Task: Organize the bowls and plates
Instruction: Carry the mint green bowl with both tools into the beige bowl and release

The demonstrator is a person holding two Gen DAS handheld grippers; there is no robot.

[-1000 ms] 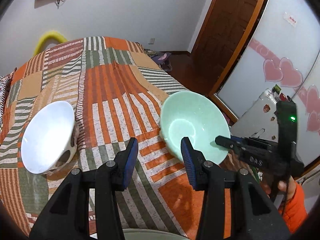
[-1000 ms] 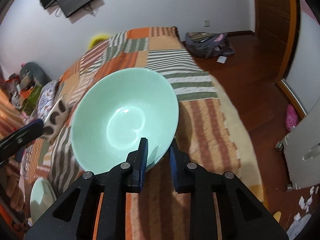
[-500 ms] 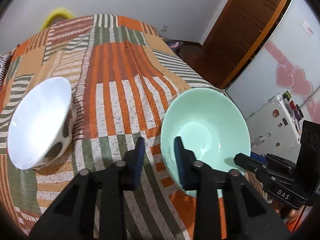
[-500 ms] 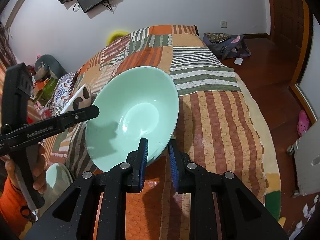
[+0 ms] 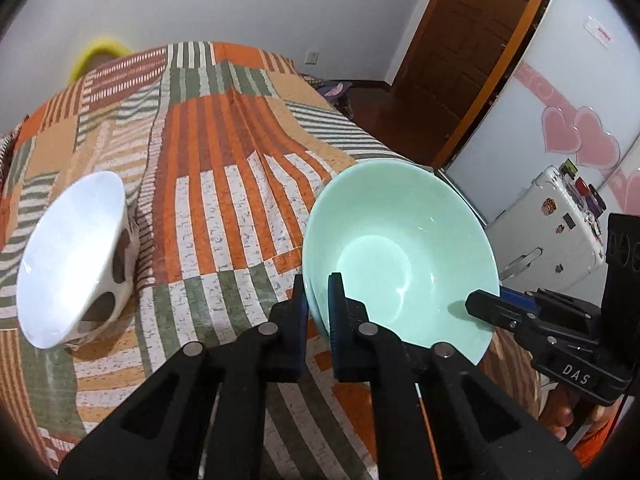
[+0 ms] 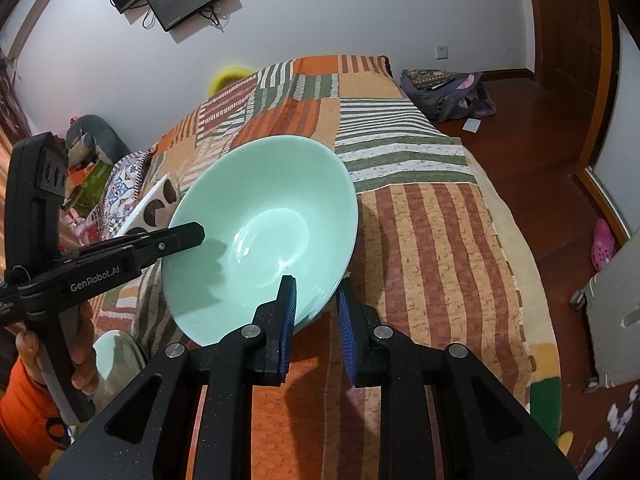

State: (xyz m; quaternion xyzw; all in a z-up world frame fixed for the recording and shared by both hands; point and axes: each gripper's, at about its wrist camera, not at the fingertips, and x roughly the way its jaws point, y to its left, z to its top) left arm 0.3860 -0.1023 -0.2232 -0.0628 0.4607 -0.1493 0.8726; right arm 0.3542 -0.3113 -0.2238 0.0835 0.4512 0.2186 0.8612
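Observation:
A mint green bowl (image 5: 400, 256) (image 6: 260, 232) is held tilted above the patchwork bed cover (image 5: 224, 152), gripped from two sides. My left gripper (image 5: 317, 284) is closing tight on its left rim, one pad inside and one outside; the right wrist view shows that gripper (image 6: 196, 234) reaching in from the left. My right gripper (image 6: 315, 292) is shut on the near rim, and its tip (image 5: 480, 306) shows at the bowl's right edge. A white bowl with brown spots (image 5: 68, 256) (image 6: 154, 208) lies tilted on the cover to the left.
A pale green dish (image 6: 116, 354) sits low at the left by the person's hand (image 6: 80, 360). A backpack (image 6: 448, 92) and a pink shoe (image 6: 602, 244) lie on the wooden floor. A white case (image 5: 548, 232) stands right of the bed, near the door (image 5: 460, 60).
My left gripper moved right and down to the green bowl, and its open jaws shut on the rim. The right gripper kept its hold throughout.

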